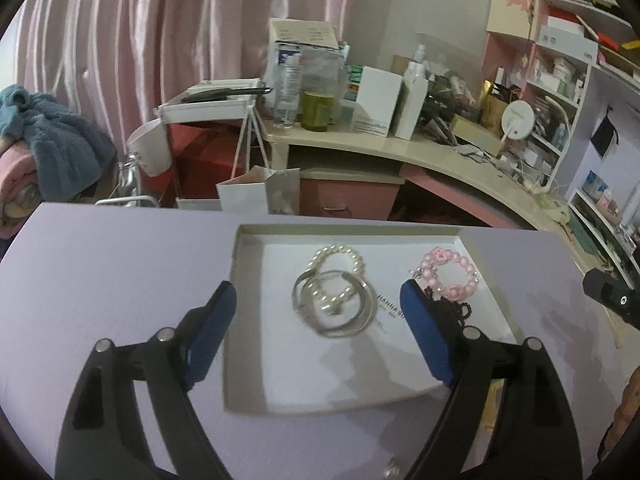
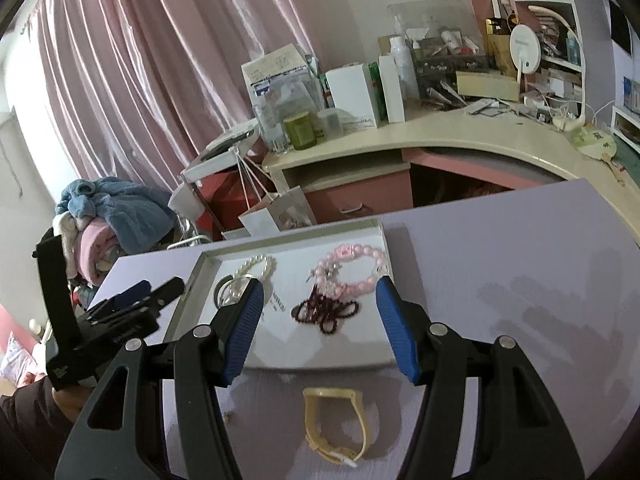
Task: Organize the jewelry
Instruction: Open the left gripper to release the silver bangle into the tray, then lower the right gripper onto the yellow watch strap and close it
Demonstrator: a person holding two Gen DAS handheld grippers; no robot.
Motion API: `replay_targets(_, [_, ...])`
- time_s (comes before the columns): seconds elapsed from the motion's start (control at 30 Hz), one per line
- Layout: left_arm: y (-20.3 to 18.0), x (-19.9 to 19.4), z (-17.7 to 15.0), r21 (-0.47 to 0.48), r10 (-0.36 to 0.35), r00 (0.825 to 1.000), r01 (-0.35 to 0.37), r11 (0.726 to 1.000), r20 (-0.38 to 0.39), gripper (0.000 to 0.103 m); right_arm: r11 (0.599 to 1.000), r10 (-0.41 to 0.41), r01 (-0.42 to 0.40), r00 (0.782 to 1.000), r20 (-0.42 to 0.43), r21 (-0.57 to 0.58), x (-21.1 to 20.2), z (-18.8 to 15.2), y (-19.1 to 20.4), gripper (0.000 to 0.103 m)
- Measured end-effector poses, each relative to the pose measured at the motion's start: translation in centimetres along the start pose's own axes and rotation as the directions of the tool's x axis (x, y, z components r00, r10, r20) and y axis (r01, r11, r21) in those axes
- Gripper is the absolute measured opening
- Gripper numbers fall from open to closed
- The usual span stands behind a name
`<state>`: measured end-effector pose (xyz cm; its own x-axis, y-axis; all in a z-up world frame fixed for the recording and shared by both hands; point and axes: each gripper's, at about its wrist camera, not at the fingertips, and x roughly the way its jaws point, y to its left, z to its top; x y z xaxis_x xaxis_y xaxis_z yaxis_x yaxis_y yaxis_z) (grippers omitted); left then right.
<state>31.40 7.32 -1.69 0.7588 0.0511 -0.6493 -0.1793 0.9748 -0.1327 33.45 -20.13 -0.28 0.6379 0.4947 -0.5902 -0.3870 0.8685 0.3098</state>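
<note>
A shallow white tray (image 1: 244, 280) (image 2: 280, 344) lies on the lavender table (image 1: 112, 272). In it are a pearl bracelet (image 1: 338, 255) (image 2: 258, 265), silver bangles (image 1: 334, 305) (image 2: 224, 289), a pink bead bracelet (image 1: 450, 272) (image 2: 354, 266) and a dark bead bracelet (image 1: 454, 309) (image 2: 326, 312). My left gripper (image 1: 318, 288) (image 2: 156, 290) hangs open over the tray, the bangles lying loose below its fingers. My right gripper (image 2: 319, 284) is open above the dark bracelet and holds nothing; its tip shows at the left wrist view's right edge (image 1: 612, 300). A yellow watch band (image 2: 334, 424) lies on the table before the tray.
Behind the table a curved desk (image 2: 420, 136) is crowded with boxes, bottles and a round mirror (image 2: 524, 50). A paper bag (image 1: 260, 194) stands beyond the table's far edge. Piled blankets (image 2: 112, 216) sit at left, by pink curtains.
</note>
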Motion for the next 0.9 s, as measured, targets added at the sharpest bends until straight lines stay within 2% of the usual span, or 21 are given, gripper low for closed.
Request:
replay_targets(0.33, [1.7, -3.8, -1.9, -0.050, 0.033, 0.999, -0.033, 0.998, 0.005, 0.085, 0.999, 0.023, -0.023, 1.000, 0.002, -0.024, -2.0, -1.2, 1.5, 0.061])
replay_targets(0.9, [1.8, -8.9, -3.8, -0.041, 0.035, 0.999, -0.034, 0.999, 0.036, 0.085, 0.998, 0.035, -0.034, 0.999, 0.033, -0.050, -5.5, -3.1, 4.1, 0.061])
